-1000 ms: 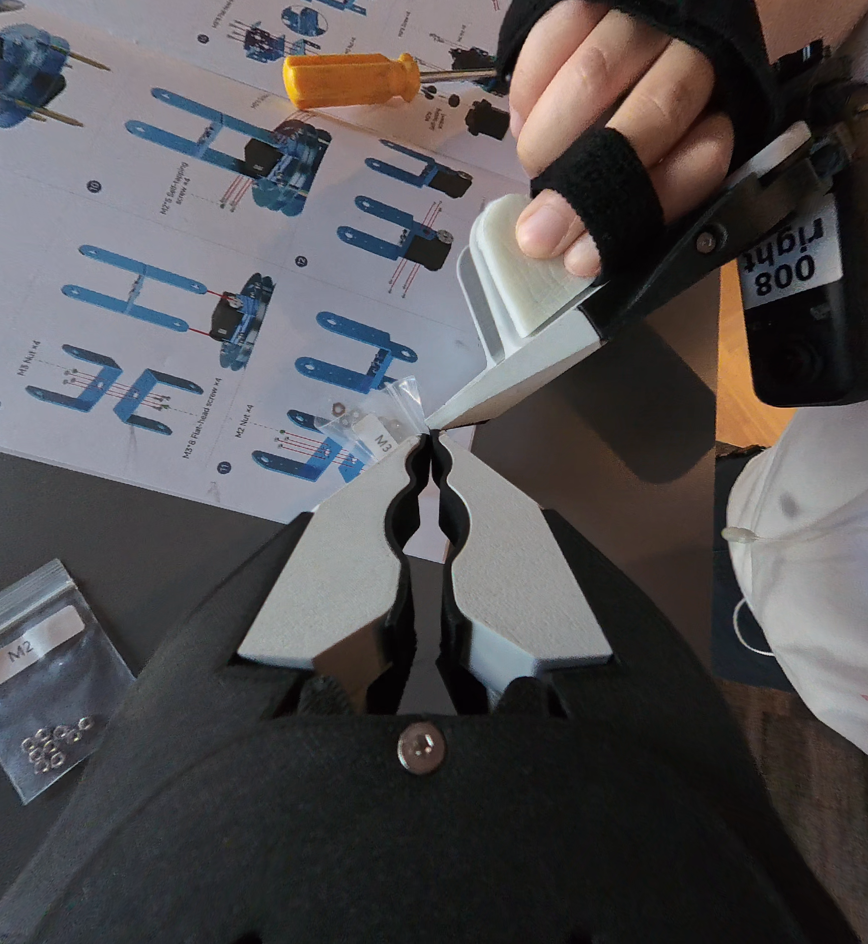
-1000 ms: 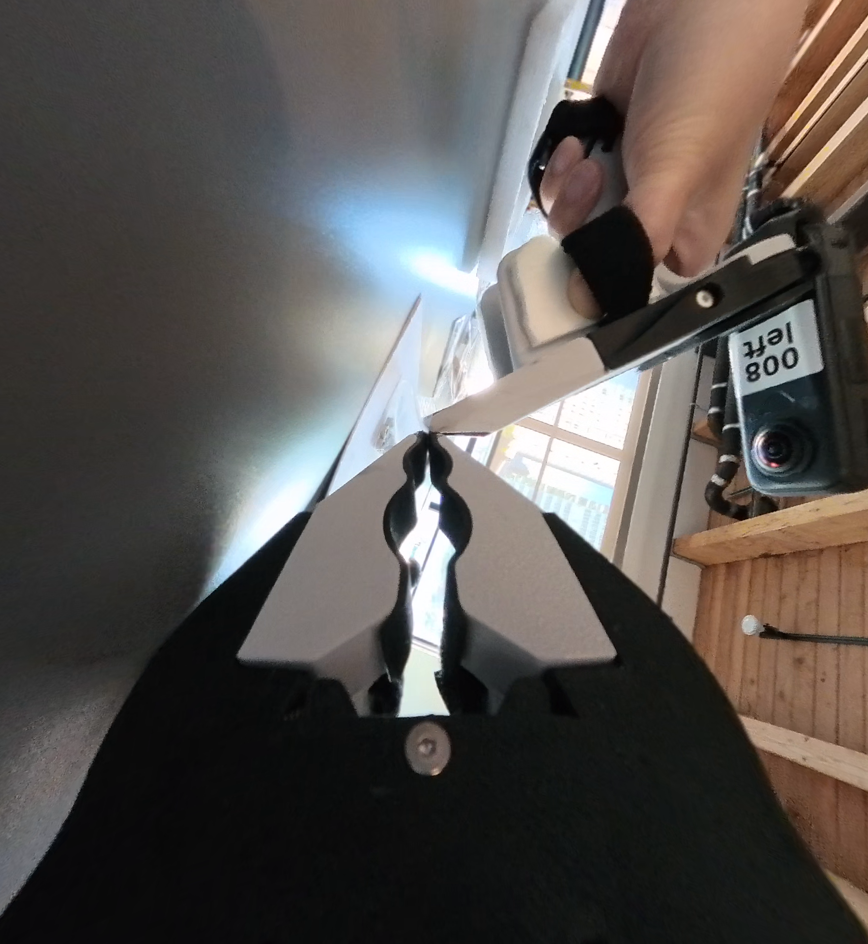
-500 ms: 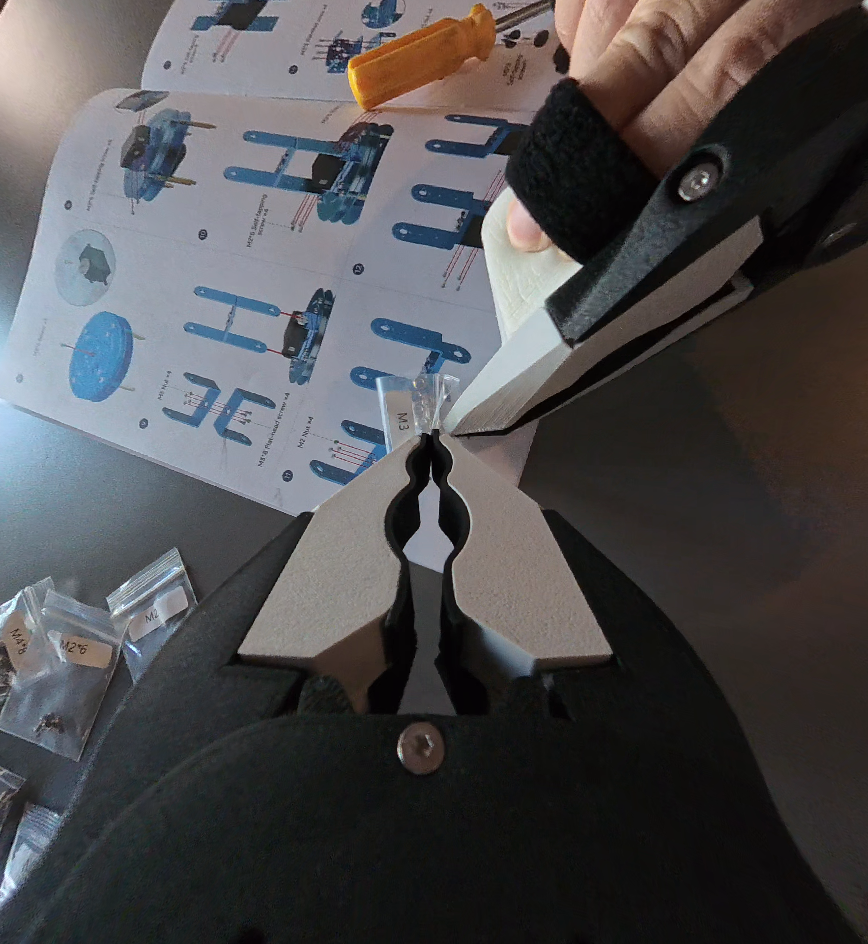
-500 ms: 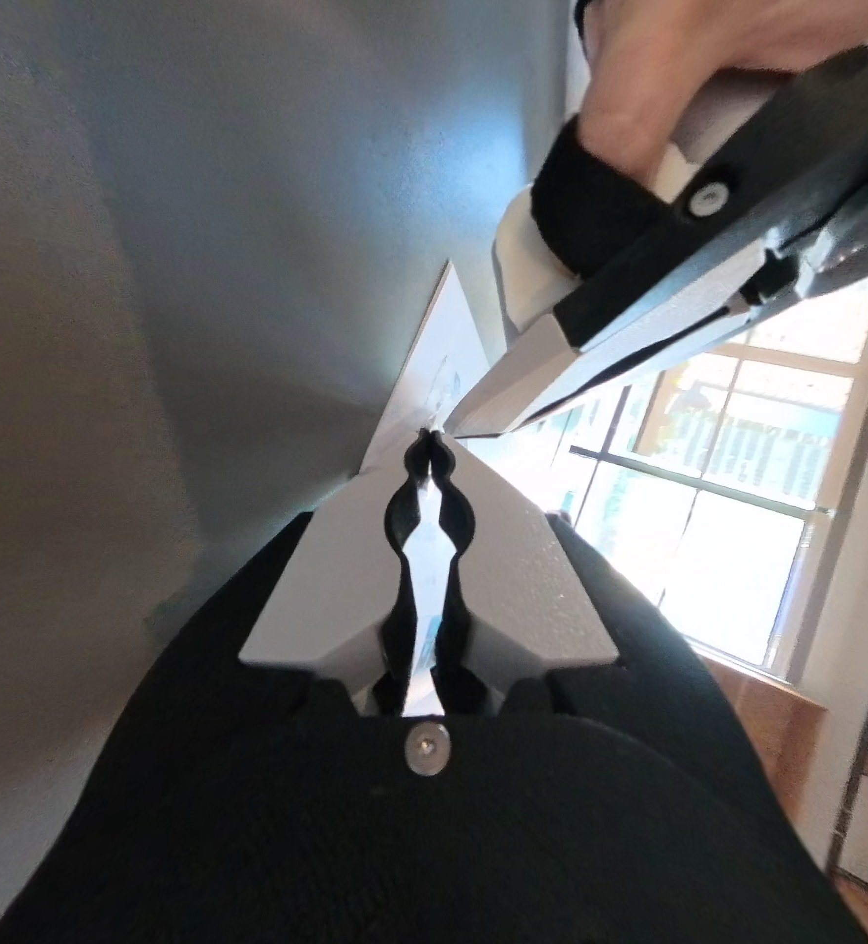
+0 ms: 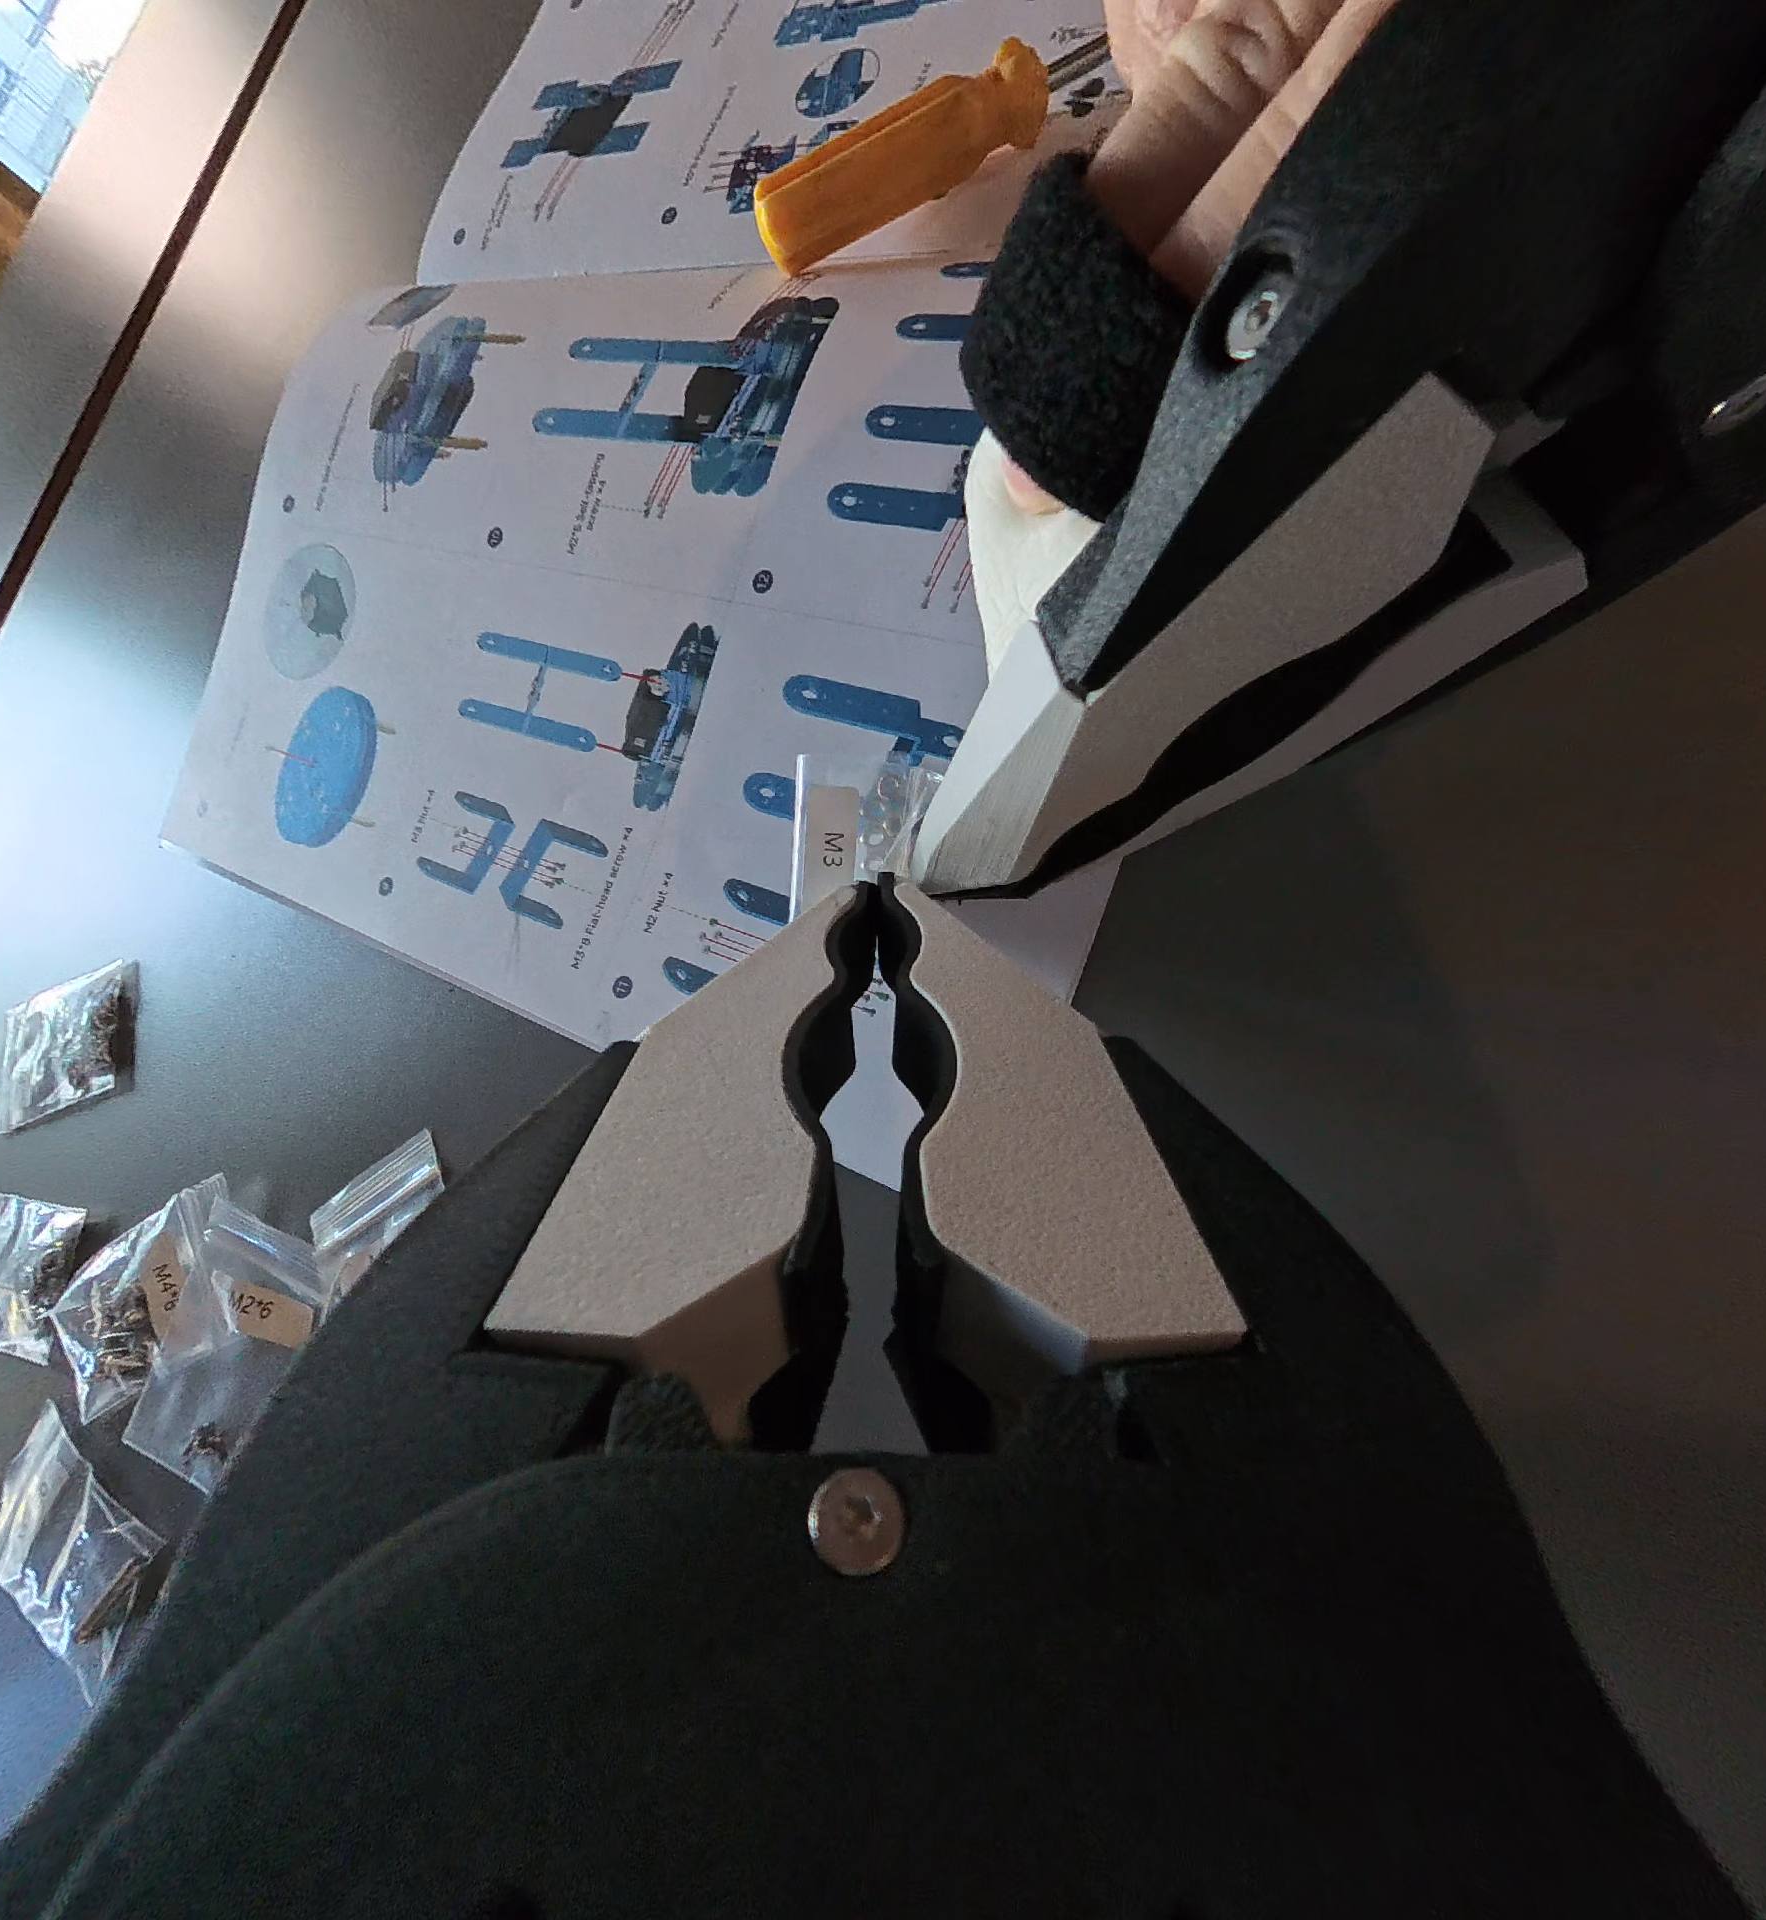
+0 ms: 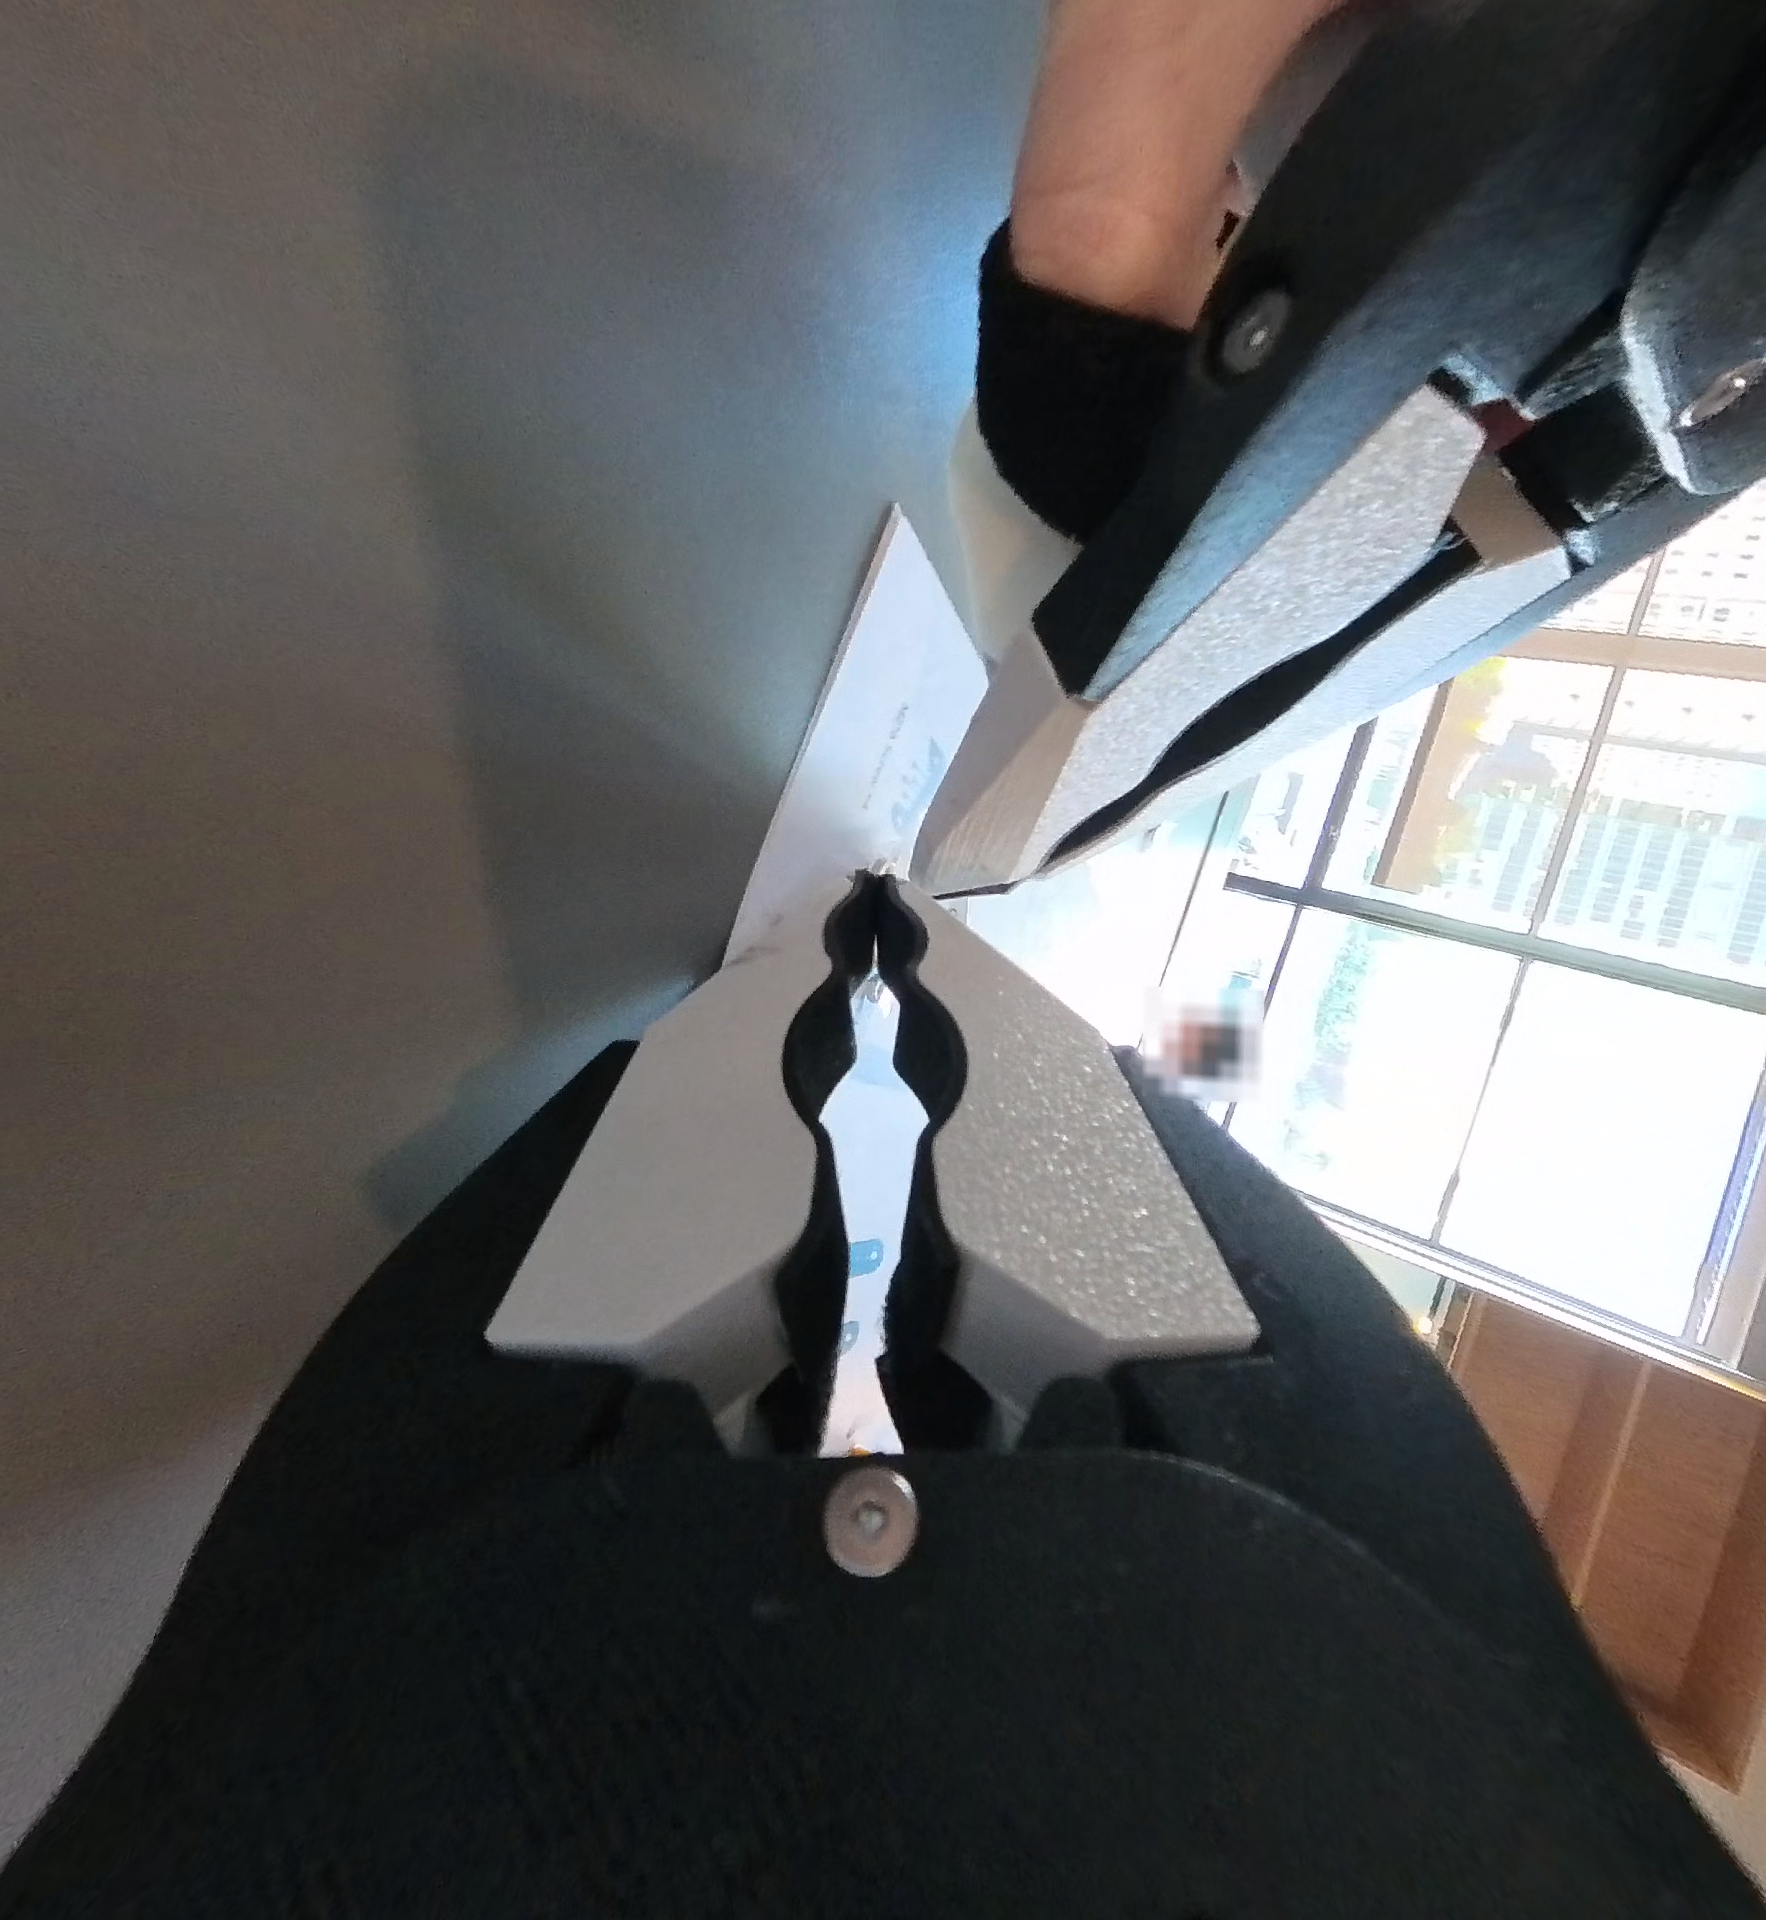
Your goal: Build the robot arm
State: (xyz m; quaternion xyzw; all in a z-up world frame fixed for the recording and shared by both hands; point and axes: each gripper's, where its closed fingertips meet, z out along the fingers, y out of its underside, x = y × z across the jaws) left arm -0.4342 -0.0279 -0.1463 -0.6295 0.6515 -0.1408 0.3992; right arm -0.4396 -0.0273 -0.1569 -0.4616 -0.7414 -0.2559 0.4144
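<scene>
Pinching the lower edge of a small clear bag (image 5: 874,831), the left gripper (image 5: 877,885) has its fingers (image 5: 713,1101) clenched, tips pressed together on the plastic. The bag carries a white label and holds a few small metal nuts, and it sits just above an open instruction booklet (image 5: 546,582) printed with blue part drawings. The right gripper (image 5: 946,878) comes in from the upper right, its fingers also closed to a narrow point that meets the same bag beside the left tips; whether it actually grips the plastic is hard to tell. A hand (image 5: 1170,156) wearing a black finger strap holds that gripper. An orange-handled screwdriver (image 5: 894,171) lies across the booklet's far page. To the left, on the dark surface (image 5: 1481,1039), several more clear bags (image 5: 141,1351) of screws lie in a loose cluster, well apart from the grippers.

From the right wrist view, the right gripper (image 6: 879,883) shows its tips shut together against the booklet's white edge (image 6: 879,727), with the left gripper (image 6: 972,878) crossing in from the upper right, and a bright window (image 6: 1533,1039) behind.
</scene>
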